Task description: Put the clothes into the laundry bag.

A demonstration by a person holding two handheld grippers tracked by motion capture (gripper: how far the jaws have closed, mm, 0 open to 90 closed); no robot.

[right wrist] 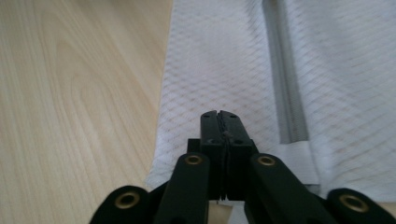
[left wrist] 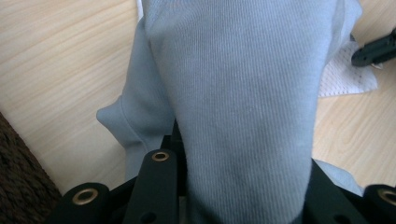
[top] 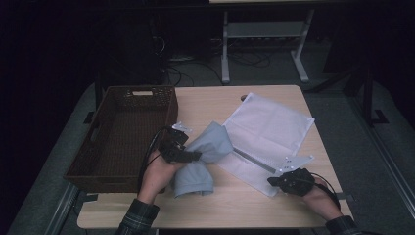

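Both grippers are working: the left gripper [top: 195, 155] is clamping the blue garment [top: 205, 147] beside the mesh bag [top: 266, 127], while the right gripper [top: 272, 181], jaws together, should be pinching the bag's edge steady.

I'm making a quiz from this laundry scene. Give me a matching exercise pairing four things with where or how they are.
1 grey garment
2 white mesh bag
3 wicker basket
4 right gripper

a lies flat, zipper showing
b at the table's left edge
c held by the left gripper
d jaws together at the bag's near corner

Pairs: 1-c, 2-a, 3-b, 4-d
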